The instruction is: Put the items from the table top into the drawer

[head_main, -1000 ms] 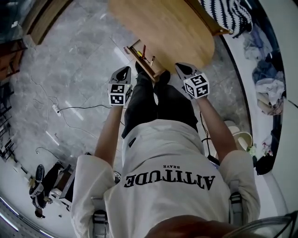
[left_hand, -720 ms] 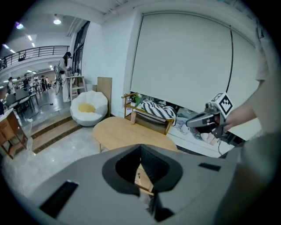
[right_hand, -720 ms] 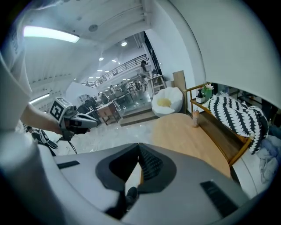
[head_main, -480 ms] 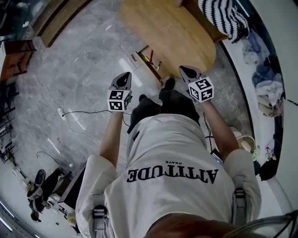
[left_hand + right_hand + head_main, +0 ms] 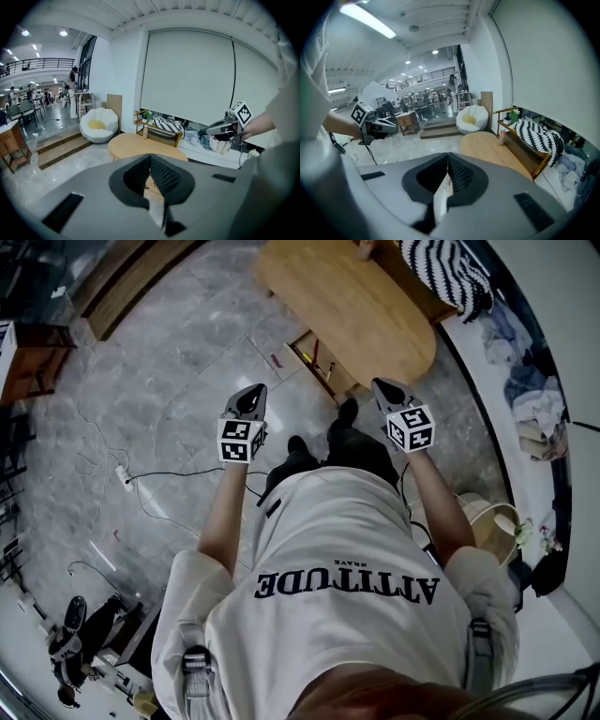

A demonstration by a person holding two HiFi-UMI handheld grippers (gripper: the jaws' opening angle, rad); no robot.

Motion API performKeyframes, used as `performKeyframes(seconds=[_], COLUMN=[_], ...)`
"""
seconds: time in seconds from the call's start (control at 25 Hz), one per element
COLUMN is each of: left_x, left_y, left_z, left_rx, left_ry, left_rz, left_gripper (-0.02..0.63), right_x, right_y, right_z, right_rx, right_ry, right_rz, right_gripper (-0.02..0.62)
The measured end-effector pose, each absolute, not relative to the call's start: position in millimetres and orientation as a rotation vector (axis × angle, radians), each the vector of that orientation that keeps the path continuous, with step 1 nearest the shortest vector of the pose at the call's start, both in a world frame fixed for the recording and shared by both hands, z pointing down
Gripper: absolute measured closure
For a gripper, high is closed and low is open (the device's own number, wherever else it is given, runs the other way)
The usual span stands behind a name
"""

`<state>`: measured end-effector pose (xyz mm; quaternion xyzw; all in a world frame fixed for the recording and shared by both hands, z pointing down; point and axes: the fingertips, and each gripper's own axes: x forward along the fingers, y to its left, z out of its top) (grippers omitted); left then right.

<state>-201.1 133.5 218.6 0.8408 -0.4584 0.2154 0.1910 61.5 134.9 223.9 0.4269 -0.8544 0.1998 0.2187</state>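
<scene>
Wood, pale and oval: the table [image 5: 366, 306] lies ahead of both claws and well apart from them.

Left claw [image 5: 251, 395]: pads pressed together, with nothing between them, as its own view confirms.

Ahead and between the two claws, the drawer [image 5: 336, 379] stands pulled out from under the table's near edge. A few slim red and yellow items lie in it, too small to identify.

Right claw [image 5: 386, 387]: likewise pressed together and empty.

Beyond the right claw, at the table's far edge, stands one small bottle [image 5: 502, 137]. I make out nothing else on the top.

Handling, by judgement: the bottle looks light and stiff, but it is narrow and upright, so it is likely to tip if nudged. I would take it across the body, low down, with the pads square to its sides. Whether the surface is slippery I cannot tell.

Writing: my shirt [image 5: 337, 559] carries "ATTITUDE" in large dark capitals, with a smaller line beside it that seems to read "BRAVE". The marker cubes on the claws bear square patterns only, no lettering. Any label on the bottle is too small to read.
</scene>
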Motion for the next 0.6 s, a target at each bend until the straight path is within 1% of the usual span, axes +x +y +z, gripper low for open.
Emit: performKeyframes(seconds=[0.24, 0.6], left_x=[-230, -227], left_y=[173, 207], left_z=[200, 140], left_rx=[2.41, 2.646], left_ry=[-1.279, -1.193], left_rz=[0.533, 0.492], left_gripper=[0.584, 0.584], right_x=[51, 48], right_y=[189, 265], right_z=[192, 142], right_rx=[1.295, 1.459], right_ry=[-2.342, -2.312], right_rz=[0.455, 0.352], right_gripper=[0.575, 0.575])
